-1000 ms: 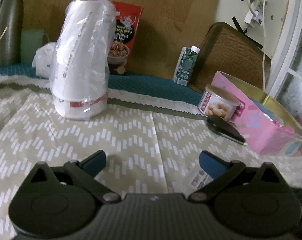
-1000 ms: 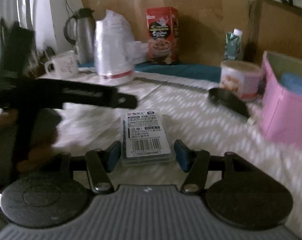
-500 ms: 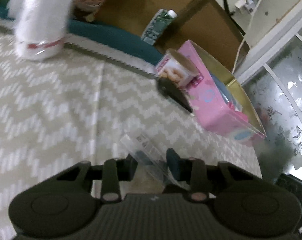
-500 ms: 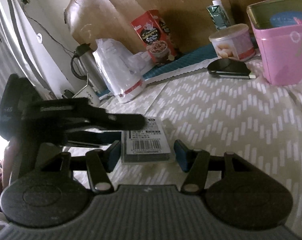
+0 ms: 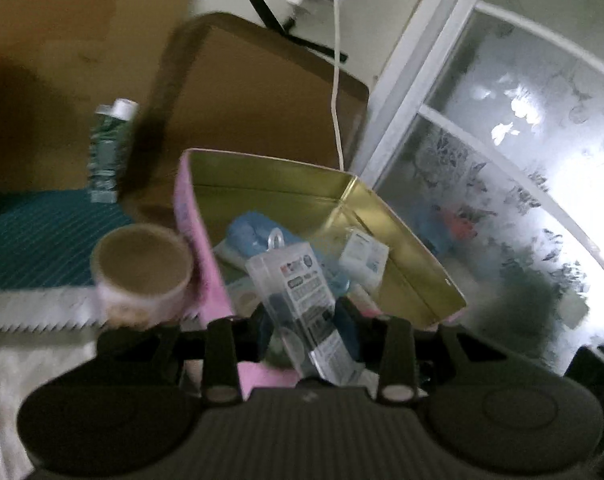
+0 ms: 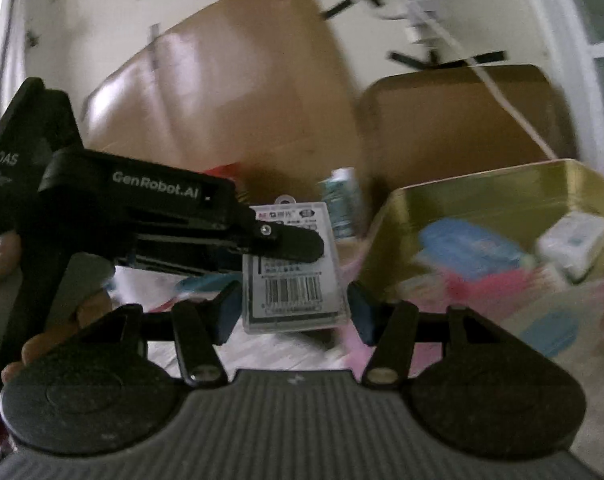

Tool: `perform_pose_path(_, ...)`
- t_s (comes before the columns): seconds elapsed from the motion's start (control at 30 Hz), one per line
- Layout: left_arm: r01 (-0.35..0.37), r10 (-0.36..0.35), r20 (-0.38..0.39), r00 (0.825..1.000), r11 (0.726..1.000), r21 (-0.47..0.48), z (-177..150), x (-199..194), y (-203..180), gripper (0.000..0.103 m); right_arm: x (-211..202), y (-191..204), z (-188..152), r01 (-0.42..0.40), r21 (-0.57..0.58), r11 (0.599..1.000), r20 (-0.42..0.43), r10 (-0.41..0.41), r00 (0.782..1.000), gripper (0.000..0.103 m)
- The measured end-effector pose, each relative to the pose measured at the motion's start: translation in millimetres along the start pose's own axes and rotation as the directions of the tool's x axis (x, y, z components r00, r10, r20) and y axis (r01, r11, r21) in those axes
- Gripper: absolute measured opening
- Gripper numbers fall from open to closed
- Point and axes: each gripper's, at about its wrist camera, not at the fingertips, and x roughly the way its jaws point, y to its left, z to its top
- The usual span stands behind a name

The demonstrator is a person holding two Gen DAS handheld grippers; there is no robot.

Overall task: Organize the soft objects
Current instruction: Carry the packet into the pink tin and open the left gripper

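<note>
Two pairs of tongs are busy with one small item. Nearest, the left tongs (image 5: 306,322) are clamped on the lower part of a clear plastic case (image 5: 289,276), which sticks up tilted between the pads, off the worktop (image 5: 5,360). The right tongs (image 6: 293,308) have the same case between their pads too. Those pads sit just beside its edges, but I cannot tell whether they press on it or only bracket it.

Just beyond the case is the open pink box (image 5: 189,220) with the gold lining. A blue packet (image 5: 249,236) and a small white carton (image 5: 364,258) already lie inside it. A round tin (image 5: 141,276) stands touching the box's left wall, and a green carton (image 5: 109,148) stands farther back by the brown board.

The step looks like carrying the case over the near rim and setting it down inside. To do it well, I would:

- keep the left grip firm, since the plastic is slick and held low, so it could pivot
- clear the near pink rim before lowering
- aim for the bare patch on the right of the floor, away from the packet
- steer clear of the round tin on the left
- let go only once the case rests on something
</note>
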Motion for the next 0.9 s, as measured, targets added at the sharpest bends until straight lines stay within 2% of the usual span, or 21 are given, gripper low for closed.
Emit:
perform_pose_path(0.13, -0.028, 0.027, -0.048, 0.998, 1.000, -0.013, 15, 42, -4, 0.036, 18, -41, 23, 0.030, 0.046, 0.998, -0.092, -0.025, 0.995, 0.059)
perform_pose_path(0.27, -0.063, 0.058, -0.105, 0.993, 0.997, -0.046, 23, 75, 2, 0.040, 40, -74, 36, 0.049, 0.089, 0.995, -0.223, -0.028, 0.975, 0.059)
perform_pose_path(0.37, -0.113, 0.108, -0.119, 0.987, 0.993, -0.036, 26, 91, 2, 0.057, 54, -89, 42, 0.073, 0.087, 0.994, -0.294, -0.044, 0.955, 0.060)
perform_pose_path(0.4, -0.130, 0.125, -0.115, 0.985, 0.991, -0.035, 26, 94, 0, 0.068, 58, -90, 42, 0.089, 0.068, 0.994, -0.304, -0.064, 0.950, 0.060)
perform_pose_path(0.43, -0.142, 0.138, -0.106, 0.985, 0.989, -0.032, 26, 96, 0, 0.071, 61, -90, 42, 0.112, 0.038, 0.993, -0.310, -0.095, 0.946, 0.060)
perform_pose_path(0.5, -0.152, 0.149, -0.093, 0.984, 0.988, -0.024, 26, 96, -2, 0.071, 69, -89, 43, 0.179, -0.044, 0.983, -0.299, -0.184, 0.936, 0.060)
perform_pose_path(0.57, -0.142, 0.140, -0.069, 0.988, 0.990, -0.019, 26, 89, -4, 0.073, 75, -90, 45, 0.264, -0.114, 0.958, -0.269, -0.285, 0.920, 0.061)
perform_pose_path(0.6, -0.140, 0.139, -0.055, 0.989, 0.990, -0.010, 26, 83, -4, 0.073, 75, -91, 45, 0.275, -0.123, 0.954, -0.263, -0.298, 0.918, 0.061)
perform_pose_path(0.7, -0.141, 0.141, 0.006, 0.990, 0.990, 0.012, 25, 57, -4, 0.075, 62, -97, 43, 0.251, -0.049, 0.967, -0.237, -0.256, 0.937, 0.061)
perform_pose_path(0.9, -0.131, 0.130, 0.085, 0.988, 0.991, 0.010, 14, -4, 10, 0.075, 32, -90, 35, 0.247, 0.013, 0.969, -0.157, -0.242, 0.958, 0.061)
